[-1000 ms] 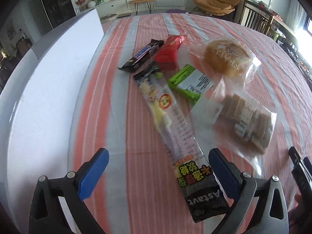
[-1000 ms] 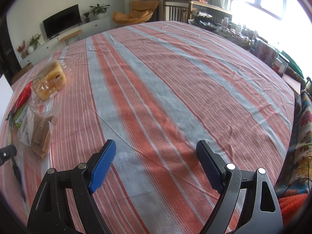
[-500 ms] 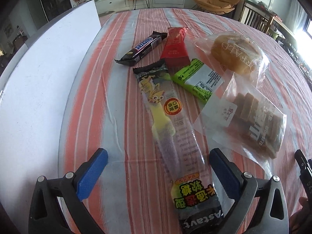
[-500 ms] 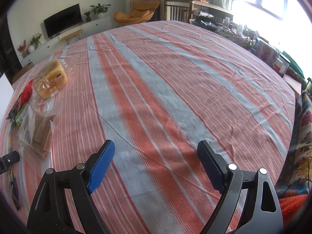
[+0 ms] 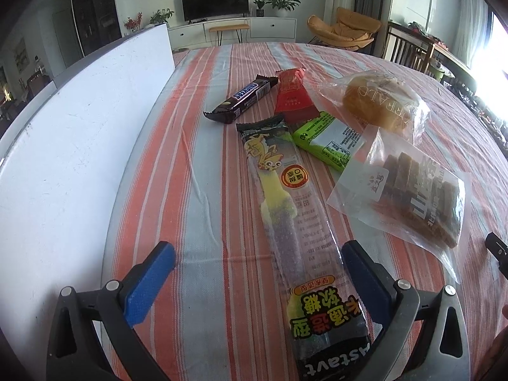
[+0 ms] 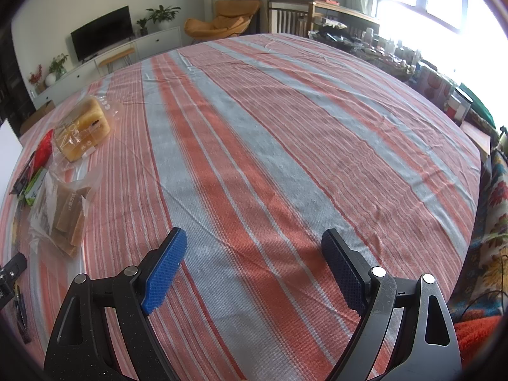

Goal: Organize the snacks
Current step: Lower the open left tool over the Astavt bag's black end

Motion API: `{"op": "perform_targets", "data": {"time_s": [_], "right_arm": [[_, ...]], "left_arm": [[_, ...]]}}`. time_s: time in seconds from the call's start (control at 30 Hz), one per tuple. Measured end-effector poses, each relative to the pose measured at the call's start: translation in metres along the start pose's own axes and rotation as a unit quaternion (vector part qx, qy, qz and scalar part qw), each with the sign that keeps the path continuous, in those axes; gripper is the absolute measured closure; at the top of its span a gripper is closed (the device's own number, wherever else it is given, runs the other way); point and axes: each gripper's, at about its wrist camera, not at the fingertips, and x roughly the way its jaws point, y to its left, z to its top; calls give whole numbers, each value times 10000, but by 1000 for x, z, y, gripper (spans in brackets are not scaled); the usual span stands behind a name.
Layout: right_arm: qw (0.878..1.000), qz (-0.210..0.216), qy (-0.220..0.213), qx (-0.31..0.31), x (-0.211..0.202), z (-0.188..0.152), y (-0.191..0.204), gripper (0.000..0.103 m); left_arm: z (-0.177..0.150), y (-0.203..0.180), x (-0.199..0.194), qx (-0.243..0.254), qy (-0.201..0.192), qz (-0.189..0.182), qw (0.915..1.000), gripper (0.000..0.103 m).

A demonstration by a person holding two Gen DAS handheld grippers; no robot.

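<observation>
Several snacks lie on the striped tablecloth [image 5: 206, 165]. A long gummy candy pack [image 5: 295, 222] runs toward my left gripper [image 5: 257, 254], which is open, with the pack's near end between its fingers. Behind it lie a Snickers bar [image 5: 244, 98], a red packet [image 5: 293, 95], a green packet [image 5: 327, 138], a bagged bread bun [image 5: 377, 103] and a clear bag of brown biscuits [image 5: 416, 193]. My right gripper [image 6: 254, 247] is open and empty over bare cloth; the bun [image 6: 84, 130] and biscuits [image 6: 65, 216] sit far to its left.
A large white box [image 5: 70, 146] stands along the left of the table. The right gripper's tip [image 5: 497, 252] shows at the right edge of the left wrist view. Chairs, a TV cabinet and a cluttered side table lie beyond the table.
The left gripper has tilted up and drawn back a little, so the snacks sit lower and nearer in its view. The right gripper has barely moved.
</observation>
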Motion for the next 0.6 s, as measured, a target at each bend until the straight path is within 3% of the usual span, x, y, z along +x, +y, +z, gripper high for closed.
{"op": "perform_targets", "data": {"time_s": [0.6], "right_arm": [[10000, 2, 1, -1, 0, 0, 0, 13]], "left_arm": [[-2, 0, 1, 3, -1, -2, 10000, 0]]}}
